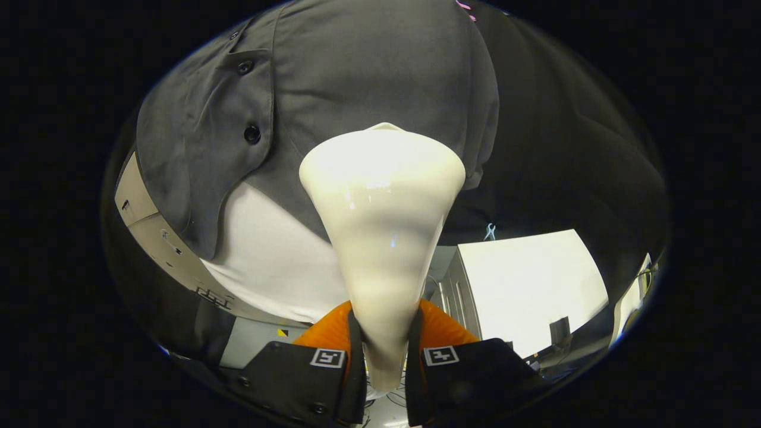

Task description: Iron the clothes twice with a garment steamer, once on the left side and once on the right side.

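A cream-white garment steamer [383, 238] runs up between my fingers, its narrow handle clamped by both and its wide head flaring out ahead. My gripper [384, 356] is shut on that handle. The head meets a hanging grey button-up shirt [368, 77], against the panel just right of the button placket [252, 113]. Under the shirt's open lower hem a white undershirt [267, 255] shows to the left of the steamer. The steamer's front face is hidden where it meets the cloth.
Black booth cloth [565, 166] hangs to the right of the shirt. Below it stands a white table top [529, 279] with a grey cabinet side [455, 285]. A pale panel [148, 226] runs down beyond the shirt's left edge.
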`<move>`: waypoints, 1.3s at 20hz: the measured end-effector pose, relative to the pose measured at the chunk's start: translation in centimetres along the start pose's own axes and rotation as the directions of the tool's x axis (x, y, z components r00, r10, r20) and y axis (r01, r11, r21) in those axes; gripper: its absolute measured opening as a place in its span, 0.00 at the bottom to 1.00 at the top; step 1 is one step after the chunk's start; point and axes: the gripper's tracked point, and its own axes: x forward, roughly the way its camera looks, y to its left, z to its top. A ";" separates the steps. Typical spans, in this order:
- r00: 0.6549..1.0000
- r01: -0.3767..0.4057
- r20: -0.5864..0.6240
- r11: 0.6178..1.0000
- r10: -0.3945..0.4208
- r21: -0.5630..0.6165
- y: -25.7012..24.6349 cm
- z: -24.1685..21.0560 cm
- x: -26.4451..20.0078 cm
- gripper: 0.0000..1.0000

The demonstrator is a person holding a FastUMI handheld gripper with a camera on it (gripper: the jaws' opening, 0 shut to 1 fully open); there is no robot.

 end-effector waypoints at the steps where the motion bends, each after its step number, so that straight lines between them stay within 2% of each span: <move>1: 1.000 0.000 -0.009 1.000 0.000 0.006 0.0 -0.4 -0.1 0.34; 7: 0.999 0.014 -0.034 0.998 -0.012 0.056 -0.3 -2.5 -0.9 0.34; 16: 0.998 0.055 -0.001 0.993 -0.055 0.105 0.2 -1.7 -4.4 0.34; 26: 0.992 0.051 0.102 0.986 -0.068 0.160 2.4 3.1 -9.8 0.34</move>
